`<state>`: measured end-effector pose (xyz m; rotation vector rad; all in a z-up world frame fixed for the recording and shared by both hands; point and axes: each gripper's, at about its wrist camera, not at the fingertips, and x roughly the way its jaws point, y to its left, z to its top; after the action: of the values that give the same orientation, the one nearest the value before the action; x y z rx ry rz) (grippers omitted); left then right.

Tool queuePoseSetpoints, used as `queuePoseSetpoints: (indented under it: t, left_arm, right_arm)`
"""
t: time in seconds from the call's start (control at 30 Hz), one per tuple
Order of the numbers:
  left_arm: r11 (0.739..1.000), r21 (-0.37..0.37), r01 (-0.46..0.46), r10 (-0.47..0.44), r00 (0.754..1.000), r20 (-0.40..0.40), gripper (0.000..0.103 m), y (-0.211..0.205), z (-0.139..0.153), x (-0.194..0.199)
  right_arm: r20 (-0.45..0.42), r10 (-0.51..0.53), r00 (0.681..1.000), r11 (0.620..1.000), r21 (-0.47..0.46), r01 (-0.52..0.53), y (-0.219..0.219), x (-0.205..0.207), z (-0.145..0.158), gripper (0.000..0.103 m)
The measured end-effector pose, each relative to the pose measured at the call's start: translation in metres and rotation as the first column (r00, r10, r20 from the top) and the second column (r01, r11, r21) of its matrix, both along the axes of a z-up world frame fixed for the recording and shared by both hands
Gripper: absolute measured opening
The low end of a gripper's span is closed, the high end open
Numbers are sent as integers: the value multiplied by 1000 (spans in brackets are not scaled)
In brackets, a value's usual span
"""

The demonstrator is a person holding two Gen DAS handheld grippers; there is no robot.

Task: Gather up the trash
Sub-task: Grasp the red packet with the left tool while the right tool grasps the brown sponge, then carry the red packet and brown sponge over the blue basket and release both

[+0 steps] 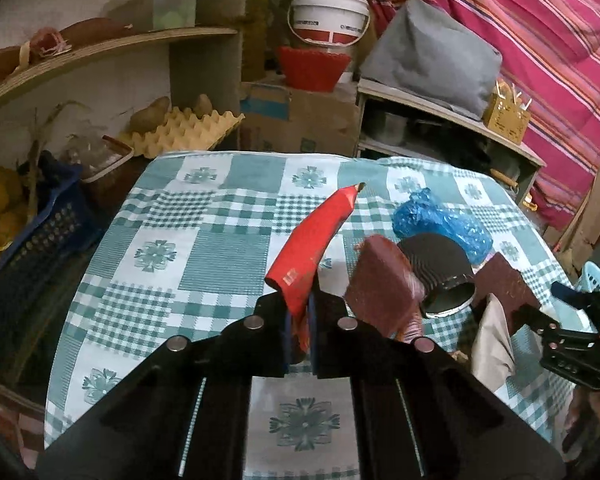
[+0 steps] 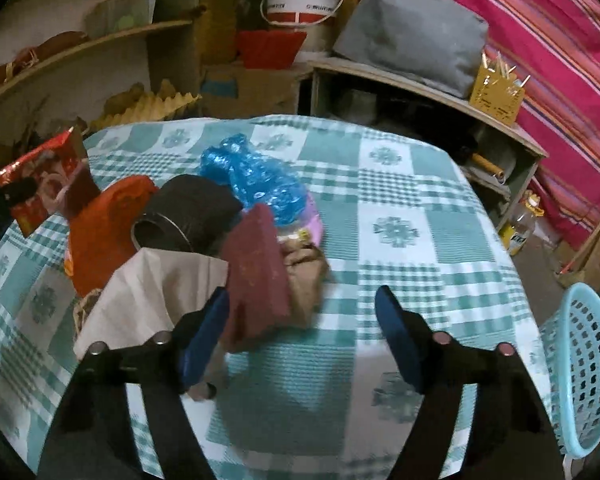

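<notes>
The left claw (image 1: 300,320) is clamped on a red wrapper (image 1: 314,240), held above the middle of the checked desk (image 1: 204,240); the right claw (image 2: 300,336) stands apart with nothing between its pads. The trash pile, with blue bag (image 2: 252,176) and dark cup (image 2: 188,212), lies toward the desk's left side; a blue basket (image 2: 580,368) hangs off its right edge.

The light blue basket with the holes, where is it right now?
In the right wrist view the light blue basket sits at the far right, just off the edge of the checked tablecloth, well away from the trash pile with the blue plastic bag.
</notes>
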<state>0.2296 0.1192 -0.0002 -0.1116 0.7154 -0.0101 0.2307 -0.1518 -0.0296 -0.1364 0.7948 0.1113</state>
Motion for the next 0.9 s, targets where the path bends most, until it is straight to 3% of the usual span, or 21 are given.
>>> queuePoseSetpoints:
  t: [0.1, 0.23, 0.47, 0.9]
  left_arm:
    - [1000, 6, -2, 2, 1000, 7, 5, 3, 2, -1]
    - [1000, 11, 4, -4, 1000, 11, 5, 0, 2, 0]
    - [1000, 12, 4, -4, 1000, 27, 5, -1, 5, -3]
    - [999, 22, 37, -39, 992, 116, 4, -27, 39, -29]
  right_arm:
    - [-26, 17, 1000, 1000, 13, -17, 7, 3, -2, 41]
    - [-44, 37, 998, 999, 14, -37, 14, 4, -7, 28]
    - [-12, 61, 998, 997, 44, -60, 12, -6, 6, 16]
    - [103, 59, 993, 993, 100, -70, -27, -34, 63, 15]
